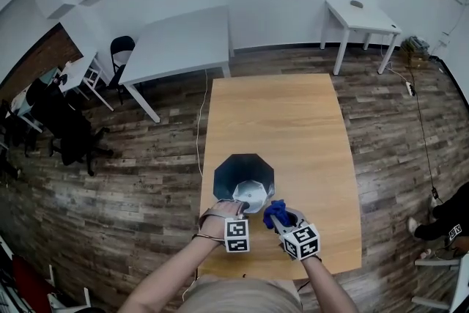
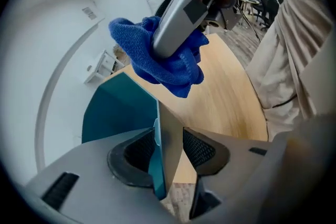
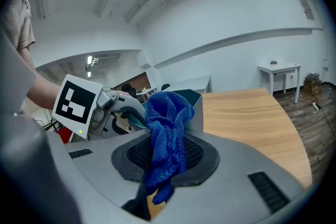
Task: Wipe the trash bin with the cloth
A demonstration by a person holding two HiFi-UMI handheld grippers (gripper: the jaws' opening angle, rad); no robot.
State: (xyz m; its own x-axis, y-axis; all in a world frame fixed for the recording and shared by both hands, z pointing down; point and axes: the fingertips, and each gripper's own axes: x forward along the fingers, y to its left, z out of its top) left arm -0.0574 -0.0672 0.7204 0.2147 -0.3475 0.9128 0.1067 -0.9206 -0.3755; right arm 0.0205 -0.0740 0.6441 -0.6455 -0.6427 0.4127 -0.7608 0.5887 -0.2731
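Your left gripper (image 2: 168, 152) view shows what the head view cannot. Its pads stand spread, straddling one upright wall of the dark teal, eight-sided plastic trash bin (image 2: 118, 107). The teal inner face is toward one pad and the grey outer face toward the other, and neither pad visibly squeezes the wall.

Your right gripper (image 3: 165, 157) view shows its jaws pinched on the crumpled blue woven cloth (image 3: 167, 123). The cloth bunches up above the pads and hangs out below them. It sits just beside the bin's grey outer side, apart from the left jaws; whether it touches the bin you cannot tell.

From the head view, the bin stands upright near the close edge of the light wooden table (image 1: 286, 128), with both grippers side by side at its near side. Beyond, two white tables (image 1: 179, 44) stand on the dark plank floor (image 1: 132, 179).
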